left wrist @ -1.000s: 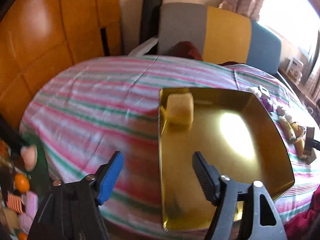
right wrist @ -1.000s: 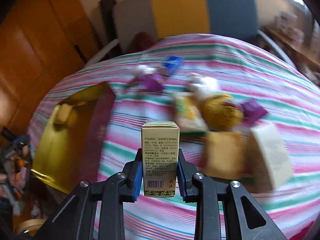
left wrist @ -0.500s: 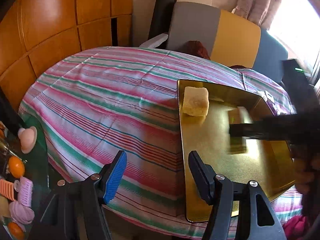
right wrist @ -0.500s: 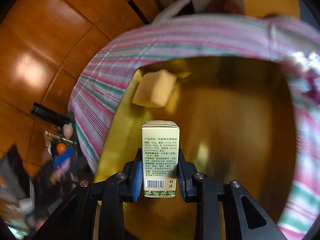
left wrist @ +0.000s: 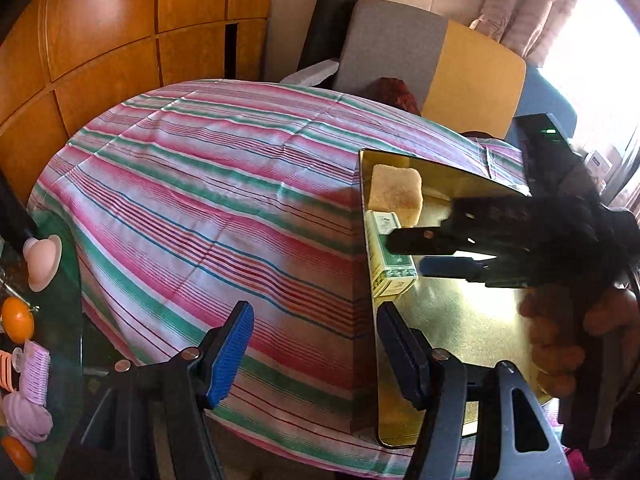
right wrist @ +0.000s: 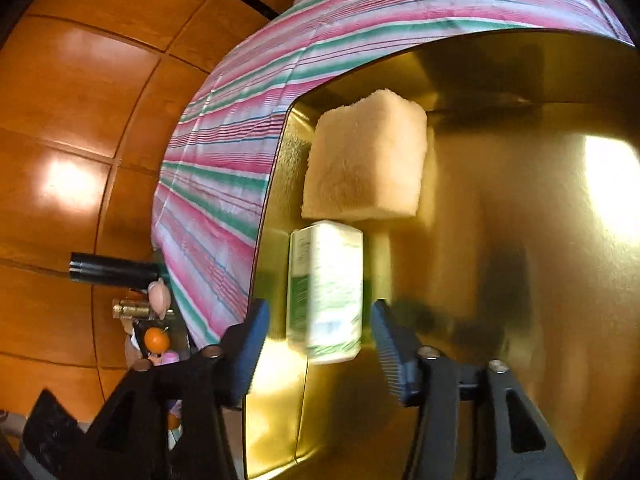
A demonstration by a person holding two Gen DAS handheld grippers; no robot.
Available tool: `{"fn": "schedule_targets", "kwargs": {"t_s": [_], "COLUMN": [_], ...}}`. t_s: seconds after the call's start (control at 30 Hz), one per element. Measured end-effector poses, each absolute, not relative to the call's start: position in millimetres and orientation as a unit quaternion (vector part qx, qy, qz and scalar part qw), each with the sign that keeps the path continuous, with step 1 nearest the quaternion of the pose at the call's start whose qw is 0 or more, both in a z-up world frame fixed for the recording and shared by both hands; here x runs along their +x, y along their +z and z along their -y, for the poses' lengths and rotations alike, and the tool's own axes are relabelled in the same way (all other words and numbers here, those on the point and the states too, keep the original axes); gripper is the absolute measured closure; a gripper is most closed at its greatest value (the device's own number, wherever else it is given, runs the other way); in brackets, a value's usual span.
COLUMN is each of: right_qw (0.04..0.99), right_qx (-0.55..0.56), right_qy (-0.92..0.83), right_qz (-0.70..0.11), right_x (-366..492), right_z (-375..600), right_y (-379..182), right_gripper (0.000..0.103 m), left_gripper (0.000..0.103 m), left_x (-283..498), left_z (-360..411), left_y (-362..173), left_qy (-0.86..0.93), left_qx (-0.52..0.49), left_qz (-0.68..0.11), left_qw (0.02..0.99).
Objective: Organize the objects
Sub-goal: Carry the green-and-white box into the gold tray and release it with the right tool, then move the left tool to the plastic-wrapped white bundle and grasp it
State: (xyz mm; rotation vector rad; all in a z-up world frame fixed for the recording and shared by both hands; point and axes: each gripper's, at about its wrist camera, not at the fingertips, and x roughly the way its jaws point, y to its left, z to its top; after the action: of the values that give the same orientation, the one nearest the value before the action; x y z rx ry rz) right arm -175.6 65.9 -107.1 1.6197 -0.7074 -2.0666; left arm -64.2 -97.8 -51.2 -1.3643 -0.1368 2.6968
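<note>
Black tool [left wrist: 316, 348], blue-ribbed pads [left wrist: 232, 354]

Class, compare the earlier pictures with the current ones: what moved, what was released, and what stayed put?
The right gripper carried the small green-and-white carton over the striped tablecloth into the gold tray; its jaws are opening, releasing it. The yellow sponge block and open left gripper stayed.

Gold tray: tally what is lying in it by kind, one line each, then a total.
In the gold tray:
Yellow sponge block: 1
Green and white carton: 1
Total: 2
The carton lies between the jaws of the right gripper, which are opening; the pads do not touch it.
</note>
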Motion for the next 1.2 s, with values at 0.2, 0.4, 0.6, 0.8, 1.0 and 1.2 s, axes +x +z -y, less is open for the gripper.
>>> {"fn": "schedule_targets", "kwargs": {"t_s": [0.2,0.4,0.6,0.8,1.0,1.2], "right_qw": [0.223,0.200,0.131,0.035,-0.036,-0.046], "right_qx": [0.536,0.493,0.468,0.452,0.454,0.453], "right_qy": [-0.794,-0.837,-0.865,-0.879,-0.879,-0.874], "right_qz": [0.182,0.130,0.123,0.144,0.139,0.168], "right_x": [-138.6,-101.0,-68.3,-37.9,-22.0,-16.4], "right_z": [-87.2,-133.5,-222.2,-322.8,-395.2,-434.8], "right_y": [-75.4,-49.2,-28.1,-19.9,-29.0,-49.2], "right_gripper": [0.038,0.030,0.024,0.020,0.019,0.019], "left_gripper": [0.038,0.038,0.038,0.038,0.040,0.040], "left_x": [-61.1,-58.6,-65.6,-77.1,-108.4,-163.8], "left_z": [86.7,59.9,15.1,-48.0,-116.9,-193.3], "left_y": [-51.5,-36.9,-17.6,1.4,16.7,13.1], "left_qy": [0.886,0.888,0.888,0.883,0.874,0.846], "left_qx": [-0.457,-0.448,-0.437,-0.422,-0.415,-0.450], "left_qz": [0.034,0.010,-0.021,-0.064,-0.094,-0.103], "left_qw": [0.077,0.100,0.144,0.195,0.235,0.267]}}
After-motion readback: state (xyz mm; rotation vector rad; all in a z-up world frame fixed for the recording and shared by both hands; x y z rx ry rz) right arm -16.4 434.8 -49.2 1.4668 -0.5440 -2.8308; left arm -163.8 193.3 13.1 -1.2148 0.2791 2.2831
